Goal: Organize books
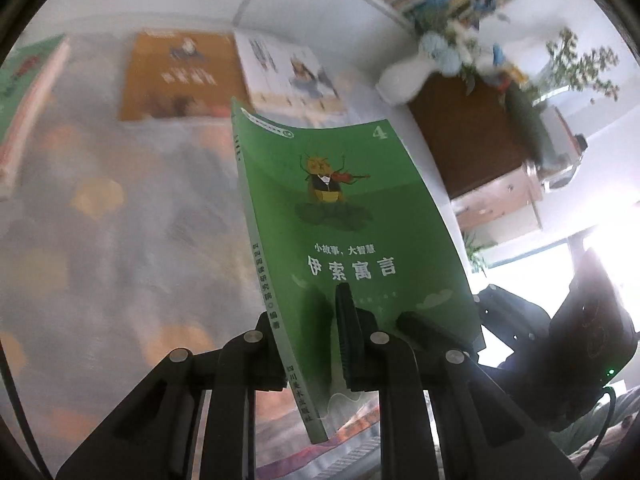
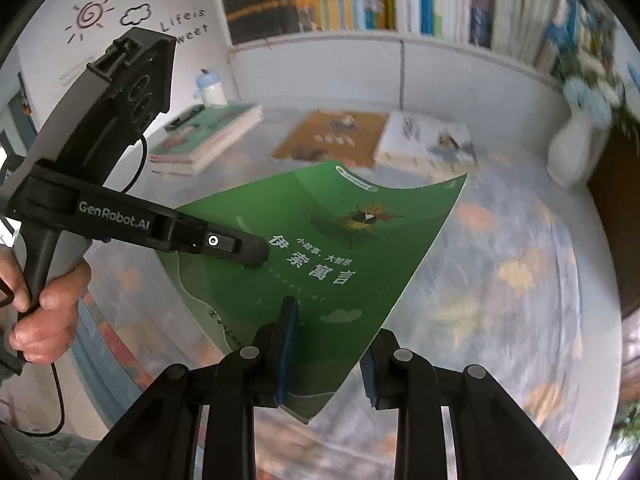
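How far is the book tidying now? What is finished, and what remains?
Done: a stack of books lies at the table's far left. In hand: the green book is lifted off the table, pinched by the left gripper and the right gripper together. Left: the orange book and the white book lie loose on the table.

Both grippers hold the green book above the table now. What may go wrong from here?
1. The green book is thin and already bends between the left gripper and the right gripper; pulling them apart may crease or tear the cover.
2. Each gripper pinches only near an edge, so the book may slip and fall onto the orange book lying below.
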Demonstrator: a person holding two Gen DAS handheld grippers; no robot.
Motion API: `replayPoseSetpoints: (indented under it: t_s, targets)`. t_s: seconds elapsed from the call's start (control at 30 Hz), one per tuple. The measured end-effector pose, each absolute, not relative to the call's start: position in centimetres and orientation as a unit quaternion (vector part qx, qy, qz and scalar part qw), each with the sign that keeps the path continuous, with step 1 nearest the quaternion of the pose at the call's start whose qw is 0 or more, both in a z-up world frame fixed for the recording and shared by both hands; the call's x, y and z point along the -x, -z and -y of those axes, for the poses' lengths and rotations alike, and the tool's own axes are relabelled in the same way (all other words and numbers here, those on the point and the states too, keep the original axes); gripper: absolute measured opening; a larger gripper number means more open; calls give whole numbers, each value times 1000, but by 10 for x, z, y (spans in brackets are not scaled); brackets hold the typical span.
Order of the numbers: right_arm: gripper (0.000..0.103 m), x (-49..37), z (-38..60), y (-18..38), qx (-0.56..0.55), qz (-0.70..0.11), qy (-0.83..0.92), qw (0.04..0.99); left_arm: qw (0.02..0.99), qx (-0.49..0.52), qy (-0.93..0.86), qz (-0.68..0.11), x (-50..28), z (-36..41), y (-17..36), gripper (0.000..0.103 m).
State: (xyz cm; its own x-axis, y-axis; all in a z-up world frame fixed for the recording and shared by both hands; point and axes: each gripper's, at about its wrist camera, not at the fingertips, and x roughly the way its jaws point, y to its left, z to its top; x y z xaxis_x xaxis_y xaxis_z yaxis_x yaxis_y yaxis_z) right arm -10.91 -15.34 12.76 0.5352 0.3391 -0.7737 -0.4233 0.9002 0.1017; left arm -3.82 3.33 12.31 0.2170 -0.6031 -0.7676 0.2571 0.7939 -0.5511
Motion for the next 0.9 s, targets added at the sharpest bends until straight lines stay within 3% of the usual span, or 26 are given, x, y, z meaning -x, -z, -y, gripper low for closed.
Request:
replayPoseSetpoints:
  t_s: [0.43, 0.9]
  targets:
    - [27, 48, -11, -188, 72, -350, -270, 894, 838, 174, 211, -471, -7, -198, -181, 16]
    - [27, -44, -151, -172, 83, -356, -295, 883, 848, 198, 177, -459, -73, -321, -153, 16]
